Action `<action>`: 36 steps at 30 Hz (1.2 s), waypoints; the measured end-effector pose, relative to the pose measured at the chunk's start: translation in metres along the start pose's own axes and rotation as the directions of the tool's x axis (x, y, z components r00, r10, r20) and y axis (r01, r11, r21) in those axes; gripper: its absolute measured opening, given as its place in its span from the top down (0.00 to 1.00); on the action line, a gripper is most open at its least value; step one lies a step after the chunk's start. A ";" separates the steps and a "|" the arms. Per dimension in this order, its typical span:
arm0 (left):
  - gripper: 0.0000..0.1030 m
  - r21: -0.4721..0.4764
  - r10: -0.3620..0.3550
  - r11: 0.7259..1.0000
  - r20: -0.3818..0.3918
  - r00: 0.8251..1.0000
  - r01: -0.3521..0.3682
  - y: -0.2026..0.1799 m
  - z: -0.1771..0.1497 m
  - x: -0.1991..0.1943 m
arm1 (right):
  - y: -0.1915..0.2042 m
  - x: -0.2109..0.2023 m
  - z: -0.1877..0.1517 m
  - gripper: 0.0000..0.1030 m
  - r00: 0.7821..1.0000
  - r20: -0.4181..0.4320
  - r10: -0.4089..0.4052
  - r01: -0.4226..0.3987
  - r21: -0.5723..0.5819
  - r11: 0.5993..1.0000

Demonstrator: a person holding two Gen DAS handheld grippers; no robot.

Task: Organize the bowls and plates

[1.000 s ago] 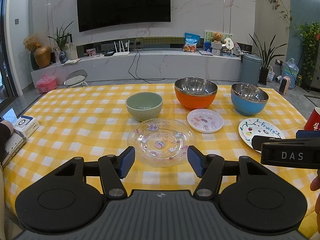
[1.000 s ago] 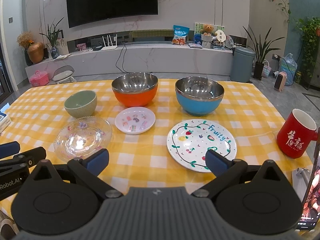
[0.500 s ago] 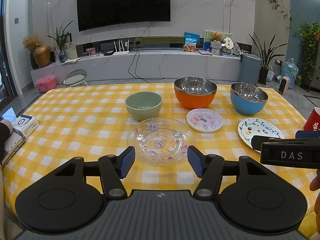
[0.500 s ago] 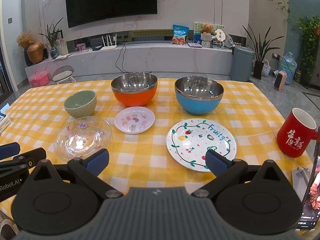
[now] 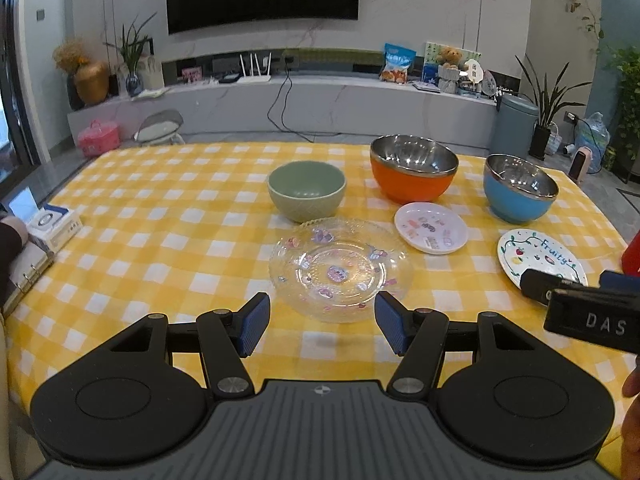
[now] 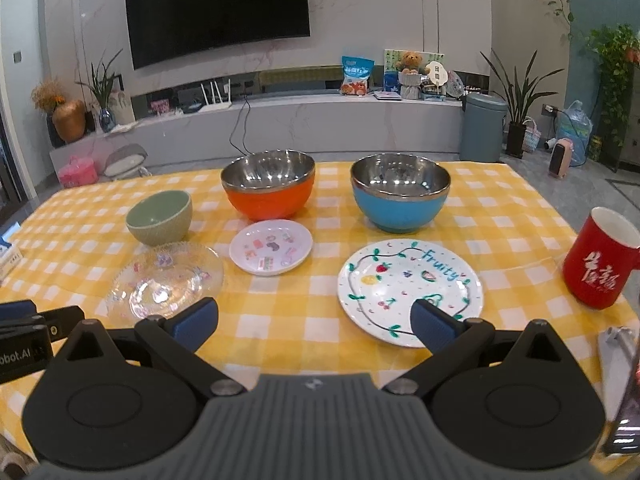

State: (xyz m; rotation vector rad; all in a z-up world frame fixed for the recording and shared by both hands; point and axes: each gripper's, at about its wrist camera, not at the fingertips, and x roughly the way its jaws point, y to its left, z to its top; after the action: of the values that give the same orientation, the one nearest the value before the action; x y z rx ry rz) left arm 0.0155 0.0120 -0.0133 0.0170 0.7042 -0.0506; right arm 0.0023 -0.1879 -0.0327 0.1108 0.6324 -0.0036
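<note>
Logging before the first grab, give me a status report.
Left gripper open, empty, facing clear glass plate. Right gripper open, empty, near white Fruity plate. Nothing stacked; nothing blocking.

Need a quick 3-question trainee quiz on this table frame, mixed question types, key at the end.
1. True or false: the left gripper is shut on the clear glass plate.
2. Which plate lies directly ahead of the right gripper?
A. the small white plate
B. the Fruity plate
C. neither; the gap between its fingers faces bare tablecloth
3. Fill in: of the three bowls, the one nearest the red mug is the ____ bowl.

Key:
1. False; its fingers are apart, short of the plate.
2. C; only its right finger overlaps the Fruity plate's near edge.
3. blue
</note>
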 end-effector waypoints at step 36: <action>0.56 -0.296 -0.110 0.949 0.021 0.994 0.111 0.090 0.009 0.107 | 0.044 0.126 -0.010 0.72 0.960 -0.044 0.276 -0.258 0.236 0.937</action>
State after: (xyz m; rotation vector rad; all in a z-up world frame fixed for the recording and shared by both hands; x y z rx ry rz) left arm 0.1076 0.0974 -0.0761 -0.3112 0.7019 -0.0518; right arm 0.0999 -0.1396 -0.1109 0.4214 0.6885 0.1926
